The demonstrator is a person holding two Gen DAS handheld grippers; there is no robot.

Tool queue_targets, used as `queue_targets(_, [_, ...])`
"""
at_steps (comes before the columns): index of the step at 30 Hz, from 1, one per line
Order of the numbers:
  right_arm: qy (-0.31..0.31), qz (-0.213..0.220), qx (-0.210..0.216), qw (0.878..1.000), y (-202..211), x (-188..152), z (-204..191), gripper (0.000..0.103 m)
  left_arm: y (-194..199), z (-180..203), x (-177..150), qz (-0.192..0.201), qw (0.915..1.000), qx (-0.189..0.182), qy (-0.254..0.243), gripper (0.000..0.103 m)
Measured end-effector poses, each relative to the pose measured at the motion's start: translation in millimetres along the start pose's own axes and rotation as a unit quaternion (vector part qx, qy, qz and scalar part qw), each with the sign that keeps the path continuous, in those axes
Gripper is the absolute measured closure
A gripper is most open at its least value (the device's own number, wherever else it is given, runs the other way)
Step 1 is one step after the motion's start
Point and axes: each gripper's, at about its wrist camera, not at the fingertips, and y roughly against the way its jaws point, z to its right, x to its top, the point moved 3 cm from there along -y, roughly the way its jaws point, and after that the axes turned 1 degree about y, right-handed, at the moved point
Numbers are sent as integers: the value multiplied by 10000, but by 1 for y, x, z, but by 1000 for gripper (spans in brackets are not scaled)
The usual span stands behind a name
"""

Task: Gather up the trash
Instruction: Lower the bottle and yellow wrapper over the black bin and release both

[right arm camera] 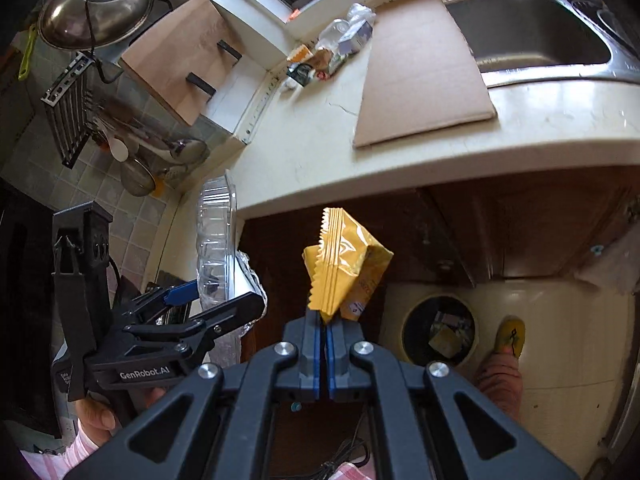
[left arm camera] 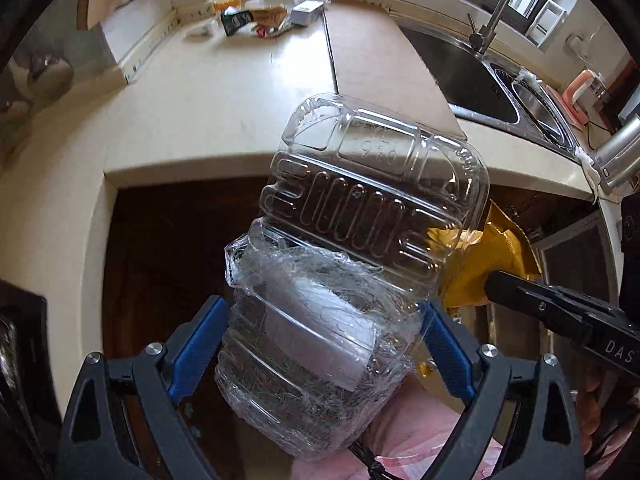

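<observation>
My left gripper [left arm camera: 324, 332] is shut on a clear plastic clamshell container [left arm camera: 360, 240] stuffed with crumpled film, held in front of the counter edge. It also shows in the right wrist view [right arm camera: 216, 240], edge-on at the left. My right gripper [right arm camera: 324, 320] is shut on a yellow snack wrapper [right arm camera: 344, 264], held upright below the counter; the wrapper also shows in the left wrist view [left arm camera: 480, 272]. A round trash bin [right arm camera: 440, 330] with rubbish inside stands on the floor, right of and below the wrapper.
A pile of wrappers, boxes and a bottle [left arm camera: 264, 16] lies at the far counter corner, also in the right wrist view [right arm camera: 328, 52]. A cardboard sheet [right arm camera: 420, 68] lies beside the steel sink [right arm camera: 532, 32]. A foot in a yellow slipper [right arm camera: 510, 336] stands near the bin.
</observation>
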Motion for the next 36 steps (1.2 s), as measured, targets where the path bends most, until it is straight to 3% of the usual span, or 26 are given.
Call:
queue_targets(4, [-177, -288, -143, 9993, -23, -21, 25, 101, -38, -6, -32, -231, 9986, -270, 382, 9])
queue_targets(8, [-289, -525, -394, 9974, -64, -33, 62, 101, -90, -15, -55, -134, 9972, -342, 645, 9])
queue_targets(14, [-179, -927, -759, 9926, -161, -60, 130, 100, -206, -34, -92, -93, 9947, -252, 988, 8])
queue_targets(23, [39, -1837, -1085, 9770, -302, -111, 212, 96, -355, -69, -137, -513, 9912, -170, 1212, 6])
queue_targets(26, [48, -2178, -1343, 9667, -334, -118, 232, 77, -392, -80, -152, -856, 9858, -222, 1431, 5])
queue_targets(28, [95, -2228, -1381, 9650, -344, -120, 240, 66, -410, -90, -158, -1144, 9792, -339, 1642, 5])
queue_targets(31, [43, -2198, -1316, 9666, -345, -117, 242, 61, -430, -103, -165, -1690, 9701, -296, 1718, 5])
queue_targets(36, [43, -2124, -1206, 9697, -332, -117, 237, 60, -438, -98, -168, -1958, 9707, -203, 1379, 5])
